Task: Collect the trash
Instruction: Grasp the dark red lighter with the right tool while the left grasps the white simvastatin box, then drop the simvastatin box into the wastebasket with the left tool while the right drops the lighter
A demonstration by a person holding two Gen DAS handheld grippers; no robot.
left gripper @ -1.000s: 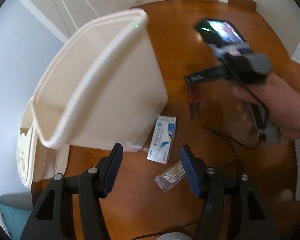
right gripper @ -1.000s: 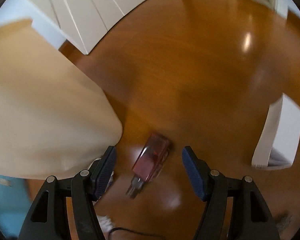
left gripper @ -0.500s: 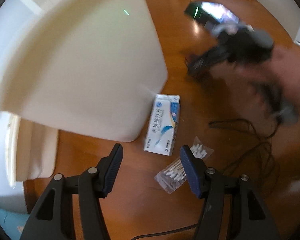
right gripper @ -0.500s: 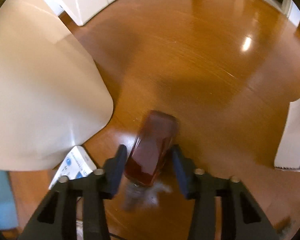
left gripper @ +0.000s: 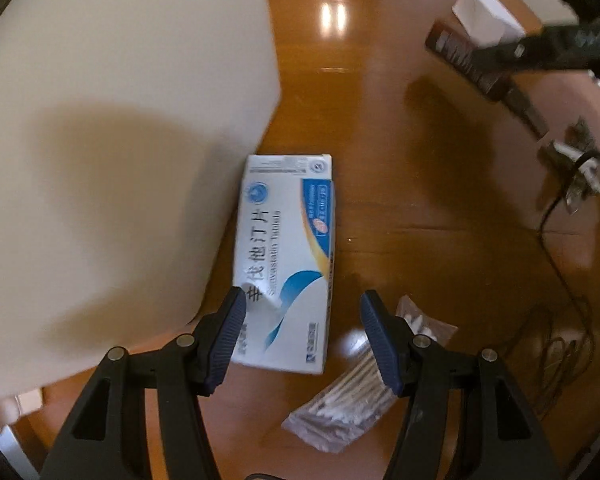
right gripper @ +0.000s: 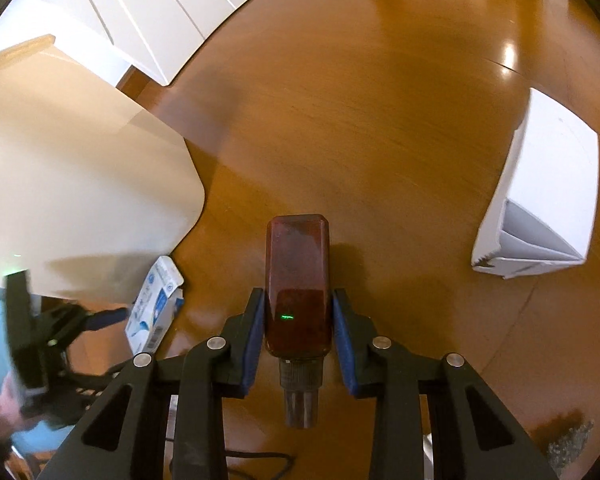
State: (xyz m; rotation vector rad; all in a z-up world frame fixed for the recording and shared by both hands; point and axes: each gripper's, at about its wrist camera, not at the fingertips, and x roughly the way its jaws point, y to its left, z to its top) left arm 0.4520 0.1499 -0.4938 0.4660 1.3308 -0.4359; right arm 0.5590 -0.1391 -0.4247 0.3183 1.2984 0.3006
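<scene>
Right gripper point(right gripper: 298, 318) jaws just closed onto brown bottle point(right gripper: 298, 280), now clamped and off the floor point(right gripper: 380, 120), cap toward camera. Left gripper point(left gripper: 302, 334) dropped lower, jaws parted, nothing held, straddling near end of medicine box point(left gripper: 286, 256) beside white bin point(left gripper: 120, 140). Cotton swab bag point(left gripper: 352, 404) near right of box.

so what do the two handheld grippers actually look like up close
Both match: the left gripper and right gripper have black plastic linkage arms with triangular cutouts and round silver pivot bolts. The fingers end in dark blue ribbed pads. In the left wrist view, the right gripper's black body trails thin dark cables. No sleeves are visible.
</scene>
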